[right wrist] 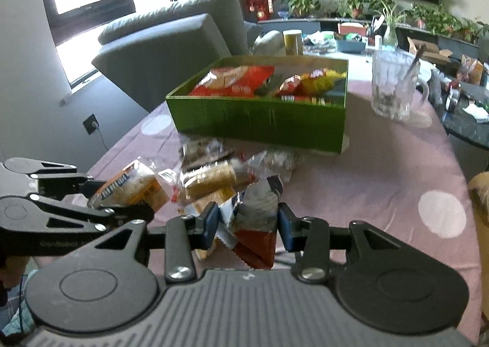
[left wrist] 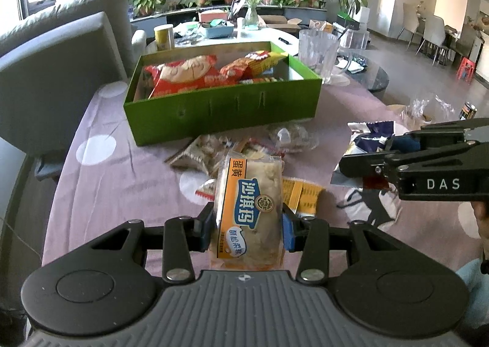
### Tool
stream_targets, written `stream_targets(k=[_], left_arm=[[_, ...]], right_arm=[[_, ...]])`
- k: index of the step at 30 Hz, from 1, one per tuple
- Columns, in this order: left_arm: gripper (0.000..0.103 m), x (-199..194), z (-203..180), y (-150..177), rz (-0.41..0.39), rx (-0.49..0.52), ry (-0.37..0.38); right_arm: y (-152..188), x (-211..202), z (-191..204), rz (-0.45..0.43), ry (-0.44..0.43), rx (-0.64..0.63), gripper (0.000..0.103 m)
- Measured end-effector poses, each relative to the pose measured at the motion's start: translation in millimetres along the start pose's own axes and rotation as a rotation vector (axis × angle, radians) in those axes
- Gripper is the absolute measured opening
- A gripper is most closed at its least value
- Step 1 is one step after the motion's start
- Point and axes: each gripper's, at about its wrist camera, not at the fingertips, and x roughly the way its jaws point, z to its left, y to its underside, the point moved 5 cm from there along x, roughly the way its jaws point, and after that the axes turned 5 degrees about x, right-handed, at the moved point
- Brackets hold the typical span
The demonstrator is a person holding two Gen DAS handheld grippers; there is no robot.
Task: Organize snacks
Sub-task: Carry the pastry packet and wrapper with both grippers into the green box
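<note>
Left gripper (left wrist: 248,226) is clamping its jaws on the orange cake packet (left wrist: 249,209) while right gripper (right wrist: 248,224) is gripping the red-white packet (right wrist: 255,221), both lifted above the bench (left wrist: 122,182), presumably for loading the green box (left wrist: 220,108).

my left claw (left wrist: 247,224), black with blue pads, grips an orange and clear cake packet (left wrist: 249,209) with blue lettering. my right claw (right wrist: 248,226), black, blue pads, grips a wrapper (right wrist: 255,224) of white, navy and red. box (left wrist: 226,108) green outside, holding red and yellow snack bags (left wrist: 183,75). tablecloth (left wrist: 122,188) mauve with white dots. sofa (left wrist: 61,50) grey.
</note>
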Motion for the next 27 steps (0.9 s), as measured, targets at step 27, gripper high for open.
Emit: stream_targets(k=[27], left_arm=[[0.04,57.6,11.7,-129.9,-0.1,-0.079,0.013]], right_arm=[[-101.1,23.3,-41.3,-0.163,0.024,0.035,0.074]])
